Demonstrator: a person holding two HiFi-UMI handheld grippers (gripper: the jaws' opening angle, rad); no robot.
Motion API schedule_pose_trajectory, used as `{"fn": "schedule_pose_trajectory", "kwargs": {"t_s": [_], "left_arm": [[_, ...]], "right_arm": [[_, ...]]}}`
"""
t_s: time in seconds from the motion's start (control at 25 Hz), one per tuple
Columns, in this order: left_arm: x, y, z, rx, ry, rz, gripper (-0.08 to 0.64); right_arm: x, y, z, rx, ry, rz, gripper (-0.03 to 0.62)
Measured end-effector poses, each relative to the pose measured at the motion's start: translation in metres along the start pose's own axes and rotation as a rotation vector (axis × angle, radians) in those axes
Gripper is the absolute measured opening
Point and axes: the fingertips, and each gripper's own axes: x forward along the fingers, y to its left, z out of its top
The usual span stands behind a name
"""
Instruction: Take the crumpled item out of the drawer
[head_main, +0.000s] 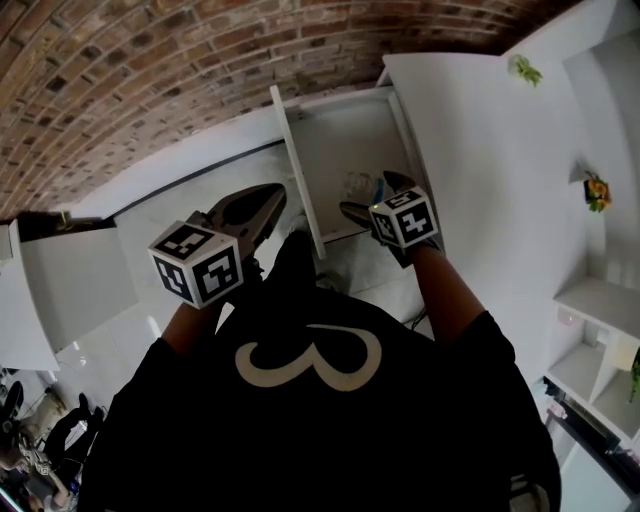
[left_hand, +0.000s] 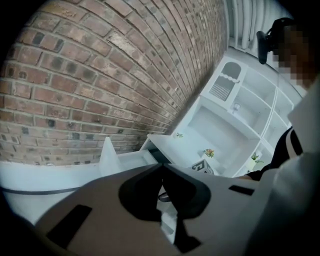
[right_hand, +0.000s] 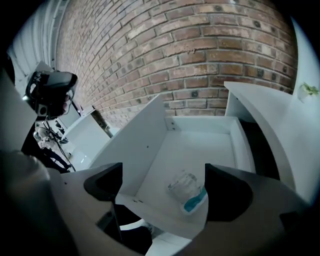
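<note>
Hovering at the open white drawer (head_main: 296, 168), right claw (head_main: 370, 196) sits over its front edge, black jaws spread wide, nothing gripped. Right gripper view: right claw (right_hand: 164, 171) looks down into the drawer (right_hand: 142, 142). The crumpled clear plastic wrapper with a teal edge (right_hand: 188, 193) lies on the drawer floor near the front wall, between the jaws and close to the right-hand jaw. Not pinched; contact with that jaw unclear. Head view shows the wrapper (head_main: 361, 186) only faintly, just ahead of the right claw.

Left claw (head_main: 268, 196) is held left of the drawer, outside it, well apart from the wrapper. Left gripper view: left claw (left_hand: 161, 165) has its jaw tips closed together, nothing between them; the drawer (left_hand: 125, 159) shows beyond them.

Black-and-white marker cube (head_main: 198, 262) on the left gripper, another (head_main: 405, 217) on the right. Red-brown brick wall (head_main: 150, 80) behind the drawer. White desk top (head_main: 480, 150) to the drawer's right, with a small green plant (head_main: 524, 69) at its far corner. The person's black shirt fills the lower head view.
</note>
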Motion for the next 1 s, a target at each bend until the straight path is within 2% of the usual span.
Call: {"fn": "schedule_pose_trajectory", "kwargs": {"t_s": [0.24, 0.72, 1.0], "left_arm": [[0.015, 0.020, 0.010, 0.011, 0.036, -0.002, 0.003], [0.036, 0.057, 0.011, -0.010, 0.101, 0.006, 0.003], [0.040, 0.070, 0.011, -0.013, 0.126, 0.005, 0.003]], "right_arm": [[0.036, -0.025, -0.017, 0.029, 0.092, -0.019, 0.499], [0.086, -0.061, -0.047, -0.003, 0.258, -0.070, 0.488], [0.103, -0.049, -0.067, 0.048, 0.367, 0.006, 0.485]]}}
